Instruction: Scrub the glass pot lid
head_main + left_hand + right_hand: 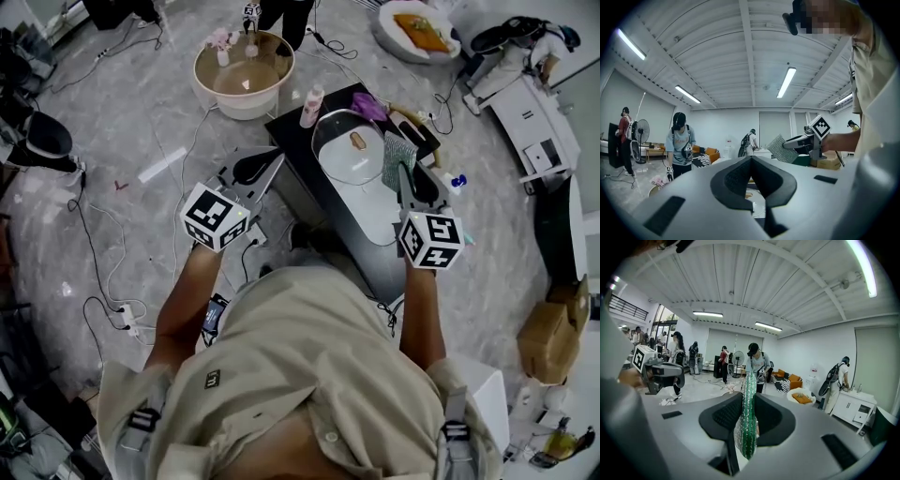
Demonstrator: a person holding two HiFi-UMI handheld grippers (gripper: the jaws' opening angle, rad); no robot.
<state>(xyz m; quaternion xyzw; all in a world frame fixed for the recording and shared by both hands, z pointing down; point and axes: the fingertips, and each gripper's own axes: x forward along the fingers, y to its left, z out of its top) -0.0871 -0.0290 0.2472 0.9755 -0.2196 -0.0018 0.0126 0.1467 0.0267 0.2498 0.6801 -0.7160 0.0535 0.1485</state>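
The glass pot lid with a brown knob lies flat on a white tray on the black table. My right gripper hovers at the lid's right edge, shut on a green scouring pad. In the right gripper view the pad stands edge-on between the shut jaws. My left gripper is left of the table, off the lid, its jaws shut with nothing in them. The left gripper view shows the right gripper and its pad.
A beige basin with water and small bottles stands on the floor beyond the table. A pink bottle and a purple cloth sit at the table's far end. Cables and a power strip lie on the floor at the left.
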